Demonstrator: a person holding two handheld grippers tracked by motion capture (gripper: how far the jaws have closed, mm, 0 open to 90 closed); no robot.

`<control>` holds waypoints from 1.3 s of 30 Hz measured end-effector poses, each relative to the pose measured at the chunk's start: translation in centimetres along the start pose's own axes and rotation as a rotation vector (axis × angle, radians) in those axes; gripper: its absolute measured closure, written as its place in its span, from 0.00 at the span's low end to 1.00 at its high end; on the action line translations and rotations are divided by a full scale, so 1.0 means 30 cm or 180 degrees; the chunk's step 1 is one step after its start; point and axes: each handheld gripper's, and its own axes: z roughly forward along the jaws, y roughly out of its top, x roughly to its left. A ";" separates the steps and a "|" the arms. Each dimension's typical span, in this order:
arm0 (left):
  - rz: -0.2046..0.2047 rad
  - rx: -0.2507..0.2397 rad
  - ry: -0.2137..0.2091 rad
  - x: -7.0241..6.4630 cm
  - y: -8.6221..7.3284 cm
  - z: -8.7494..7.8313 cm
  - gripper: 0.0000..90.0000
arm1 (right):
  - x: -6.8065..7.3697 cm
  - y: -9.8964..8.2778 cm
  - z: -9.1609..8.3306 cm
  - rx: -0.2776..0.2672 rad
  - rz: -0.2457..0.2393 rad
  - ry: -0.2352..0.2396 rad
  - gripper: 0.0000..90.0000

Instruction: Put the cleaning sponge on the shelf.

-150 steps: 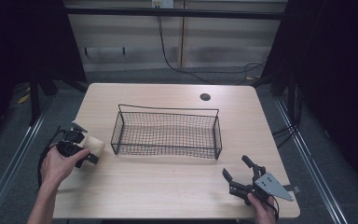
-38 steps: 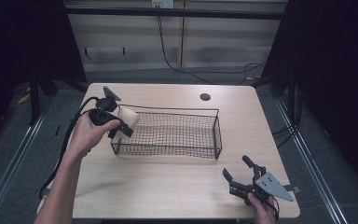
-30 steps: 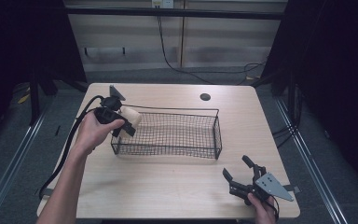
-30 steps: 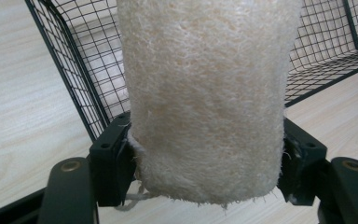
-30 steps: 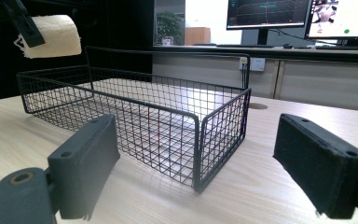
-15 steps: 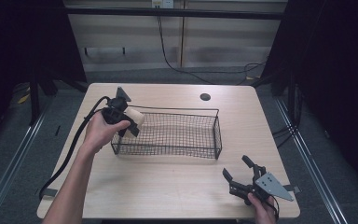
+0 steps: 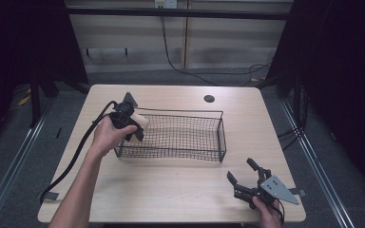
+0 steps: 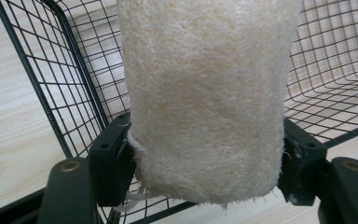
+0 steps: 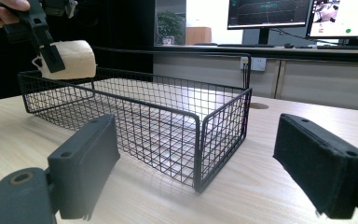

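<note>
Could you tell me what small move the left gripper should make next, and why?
Probably lower a little into the wire basket and open. The left gripper holds the loofah sponge above the basket's left end, over its rim, and the basket floor looks bare.

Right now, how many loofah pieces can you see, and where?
1. The loofah piece is clamped in the left gripper, held over the left end of the wire basket. The basket looks otherwise empty.

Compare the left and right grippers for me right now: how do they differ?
The left gripper is shut on the loofah sponge; the right gripper has its jaws spread wide with nothing between them. The left gripper is raised over the wire basket's left end; the right gripper sits low at the table's near right corner. Both are black and hand-held.
</note>
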 end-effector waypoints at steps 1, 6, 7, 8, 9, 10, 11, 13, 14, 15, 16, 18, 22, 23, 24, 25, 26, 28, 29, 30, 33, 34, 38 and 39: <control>-0.0016 -0.0008 0.0006 -0.003 0.000 0.004 0.36 | 0.000 0.000 0.000 -0.0001 0.0002 -0.0006 0.15; -0.0035 0.0051 0.0033 -0.010 0.003 0.021 0.36 | 0.000 0.000 0.000 0.0000 0.0001 -0.0001 0.15; -0.0037 0.0061 0.0045 -0.012 0.003 0.026 0.36 | 0.000 0.000 0.000 -0.0001 0.0003 -0.0007 0.15; -0.0004 0.0090 0.0049 -0.012 0.005 0.030 0.36 | 0.000 0.000 0.000 0.0000 -0.0001 -0.0005 0.15; -0.0014 0.0109 0.0079 -0.013 0.005 0.036 0.36 | 0.000 0.000 0.000 0.0001 0.0002 -0.0004 0.15; -0.0030 0.0116 0.0098 -0.013 0.007 0.042 0.36 | 0.000 0.000 0.000 0.0001 0.0002 0.0001 0.15; -0.0044 0.0118 0.0110 -0.014 0.008 0.046 0.36 | 0.000 0.000 0.000 -0.0005 0.0004 0.0004 0.15; -0.0059 0.0147 0.0134 -0.014 0.009 0.054 0.36 | 0.000 0.000 0.000 -0.0003 0.0000 0.0000 0.15; -0.0075 0.0146 0.0128 -0.015 0.010 0.058 0.36 | 0.000 0.000 0.000 -0.0001 0.0003 0.0002 0.15; -0.0068 0.0165 0.0130 -0.015 0.010 0.061 0.36 | 0.000 0.000 0.000 -0.0001 0.0004 0.0004 0.15; -0.0094 0.0152 0.0149 -0.016 0.010 0.065 0.36 | 0.000 0.000 0.000 -0.0004 0.0000 0.0003 0.15; -0.0109 0.0151 0.0160 -0.017 0.009 0.071 0.36 | 0.000 0.000 0.000 -0.0002 0.0003 0.0005 0.15; -0.0133 0.0231 0.0185 -0.017 0.008 0.092 0.36 | 0.000 0.000 0.000 -0.0004 0.0000 0.0003 0.15; -0.0155 0.0263 0.0176 -0.016 0.007 0.095 0.36 | 0.000 0.000 0.000 -0.0005 -0.0001 0.0003 0.15; -0.0161 0.0277 0.0180 -0.013 0.006 0.098 0.36 | 0.000 0.000 0.000 -0.0005 0.0000 0.0003 0.15; -0.0182 0.0274 0.0191 -0.013 0.006 0.102 0.36 | 0.000 0.000 0.000 -0.0006 -0.0001 0.0003 0.15; -0.0183 0.0281 0.0206 -0.012 0.006 0.104 0.36 | -0.001 0.000 0.000 -0.0003 -0.0007 0.0001 0.15; -0.0177 0.0291 0.0232 -0.011 0.007 0.106 0.36 | 0.000 0.000 0.000 -0.0006 0.0000 0.0004 0.15; -0.0200 0.0288 0.0218 -0.012 0.007 0.107 0.36 | 0.000 0.000 0.000 -0.0005 0.0001 0.0005 0.15; -0.0198 0.0290 0.0216 -0.012 0.007 0.108 0.36 | 0.000 0.000 0.000 -0.0006 0.0000 0.0005 0.15; -0.0209 0.0332 0.0228 -0.014 0.008 0.116 0.36 | 0.000 0.000 0.000 -0.0006 -0.0001 0.0005 0.15; -0.0216 0.0338 0.0239 -0.015 0.008 0.120 0.36 | 0.000 0.000 0.000 -0.0005 0.0001 0.0005 0.15; -0.0171 0.0343 0.0279 -0.013 0.010 0.134 0.35 | -0.001 0.000 -0.001 -0.0005 -0.0004 0.0001 0.15; -0.0182 0.0337 0.0287 -0.016 0.011 0.138 0.35 | -0.001 0.000 -0.001 -0.0006 -0.0008 0.0003 0.15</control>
